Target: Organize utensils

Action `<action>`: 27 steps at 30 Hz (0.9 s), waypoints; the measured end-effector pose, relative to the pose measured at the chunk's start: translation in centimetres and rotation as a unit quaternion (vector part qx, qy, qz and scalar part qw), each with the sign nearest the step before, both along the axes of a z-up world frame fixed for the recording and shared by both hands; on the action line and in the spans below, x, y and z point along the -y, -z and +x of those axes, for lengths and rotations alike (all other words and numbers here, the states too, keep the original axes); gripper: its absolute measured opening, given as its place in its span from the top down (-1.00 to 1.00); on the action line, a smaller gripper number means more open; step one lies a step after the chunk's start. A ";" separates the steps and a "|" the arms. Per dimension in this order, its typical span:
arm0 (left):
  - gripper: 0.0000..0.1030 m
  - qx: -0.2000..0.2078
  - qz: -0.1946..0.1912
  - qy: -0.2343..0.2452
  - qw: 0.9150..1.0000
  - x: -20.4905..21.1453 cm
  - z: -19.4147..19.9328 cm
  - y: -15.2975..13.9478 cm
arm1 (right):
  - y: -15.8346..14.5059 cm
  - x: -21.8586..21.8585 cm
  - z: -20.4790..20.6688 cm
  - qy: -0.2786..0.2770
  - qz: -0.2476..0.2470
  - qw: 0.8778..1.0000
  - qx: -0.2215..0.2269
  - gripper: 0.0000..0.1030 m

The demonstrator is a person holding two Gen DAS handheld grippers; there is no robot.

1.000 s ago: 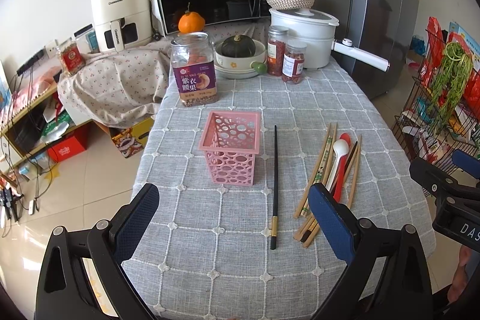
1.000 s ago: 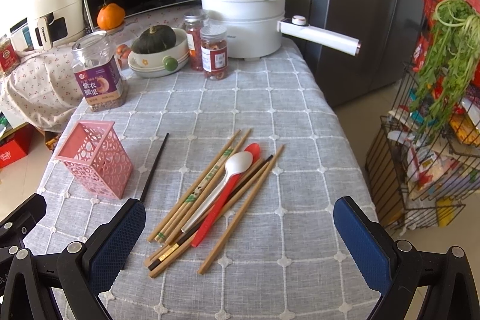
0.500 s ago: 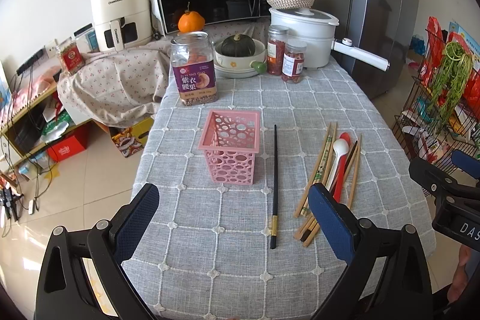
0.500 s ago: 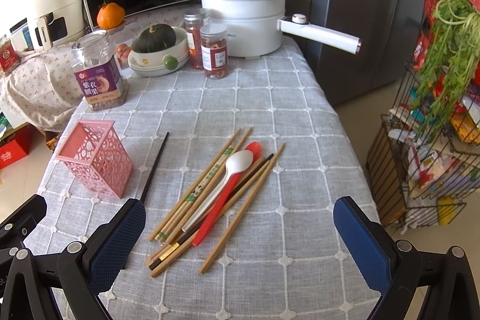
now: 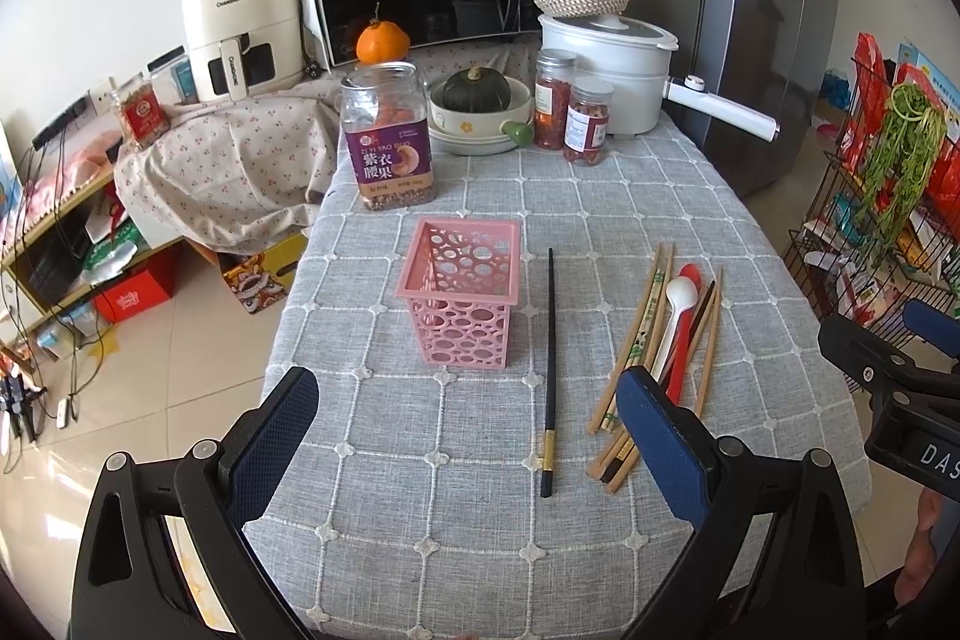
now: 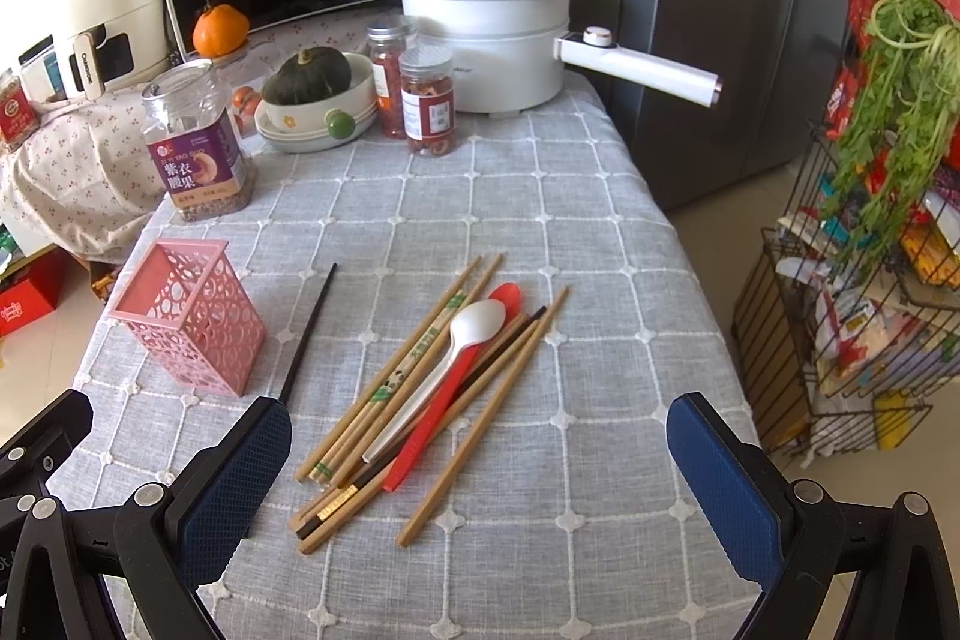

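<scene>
A pink perforated holder (image 5: 459, 295) (image 6: 191, 316) stands upright and empty on the grey checked tablecloth (image 5: 474, 490). Right of it lies a single black chopstick (image 5: 548, 370) (image 6: 309, 331). Further right, a pile of wooden chopsticks (image 5: 639, 334) (image 6: 414, 370) holds a white spoon (image 5: 675, 316) (image 6: 459, 355) and a red spoon (image 5: 684, 340) (image 6: 447, 400). My left gripper (image 5: 468, 439) hovers open near the table's front edge, short of the holder and black chopstick. My right gripper (image 6: 480, 466) is open above the near end of the pile, holding nothing.
At the table's far end stand a purple-labelled jar (image 5: 387, 136), a bowl with a squash (image 5: 477, 112), two spice jars (image 5: 576, 112) and a white pot (image 5: 606, 76) with a long handle. A wire rack (image 6: 870, 280) of groceries stands to the right; floor lies left.
</scene>
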State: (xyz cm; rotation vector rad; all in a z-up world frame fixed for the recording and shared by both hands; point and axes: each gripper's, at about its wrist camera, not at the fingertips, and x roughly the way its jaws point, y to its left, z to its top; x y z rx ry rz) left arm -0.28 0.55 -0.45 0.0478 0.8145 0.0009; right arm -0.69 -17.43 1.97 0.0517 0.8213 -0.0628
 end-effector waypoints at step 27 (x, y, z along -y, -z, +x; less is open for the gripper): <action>-0.96 -0.011 0.006 0.000 1.000 0.2 0.1 0.8 | 0.5 0.6 0.5 0.003 -0.007 1.000 -0.011 -1.00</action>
